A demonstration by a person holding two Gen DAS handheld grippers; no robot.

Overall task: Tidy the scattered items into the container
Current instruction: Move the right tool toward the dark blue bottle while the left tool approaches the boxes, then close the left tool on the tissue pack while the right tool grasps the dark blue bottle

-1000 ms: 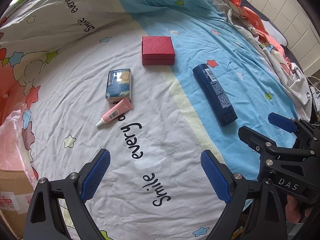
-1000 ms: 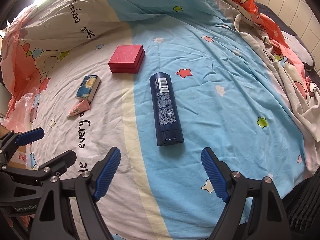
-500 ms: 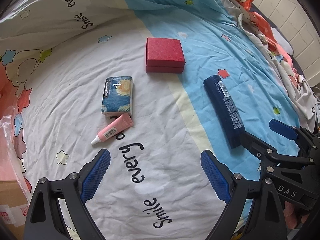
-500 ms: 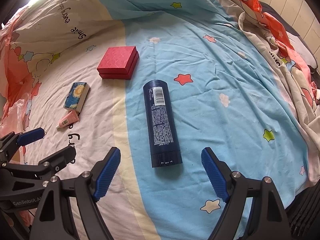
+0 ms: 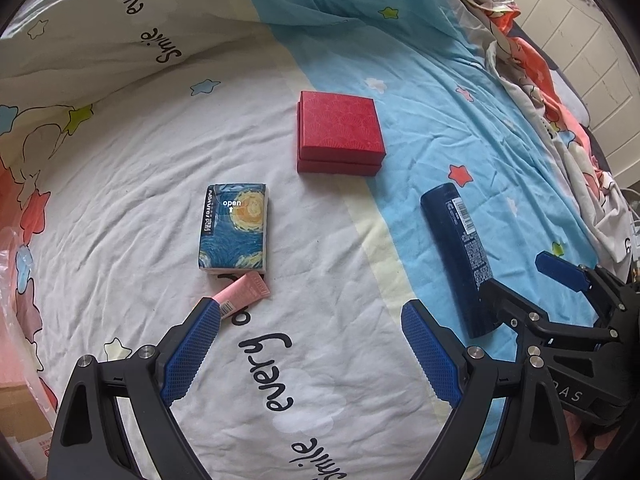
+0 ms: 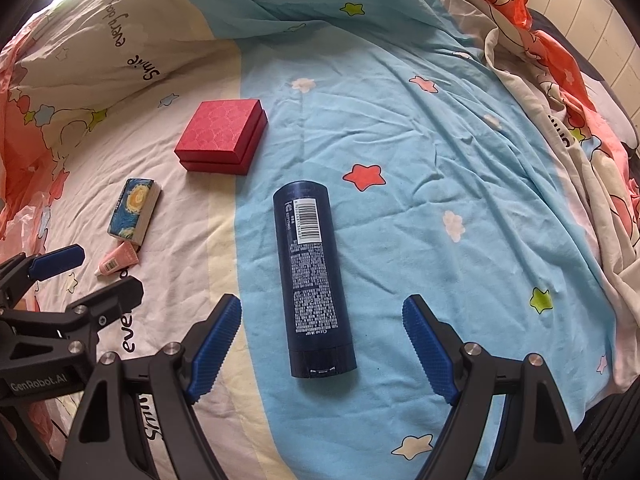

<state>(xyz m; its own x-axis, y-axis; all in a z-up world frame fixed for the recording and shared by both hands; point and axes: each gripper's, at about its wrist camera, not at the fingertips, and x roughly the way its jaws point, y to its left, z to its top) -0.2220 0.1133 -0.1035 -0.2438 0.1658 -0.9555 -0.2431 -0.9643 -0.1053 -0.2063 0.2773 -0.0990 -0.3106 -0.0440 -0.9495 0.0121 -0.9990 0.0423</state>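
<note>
A rumpled bedsheet point(image 5: 120, 184) printed with stars and "Smile every day" covers the bed in front of me, white on one side and blue on the other. My left gripper point(image 5: 312, 344) is spread wide and empty above the white part, its left finger point(image 5: 192, 348) just over the cap end of a small pink tube point(image 5: 244, 292). The tube touches the near edge of a tissue pack point(image 5: 234, 232) with a swirly starry print. Farther off sits a closed red box point(image 5: 339, 132). My right gripper point(image 6: 322, 346) is also spread wide, with the cap end of a dark blue bottle point(image 6: 312, 272) lying flat between its fingers, untouched. A cardboard box corner point(image 5: 18, 412) shows at my far left.
</note>
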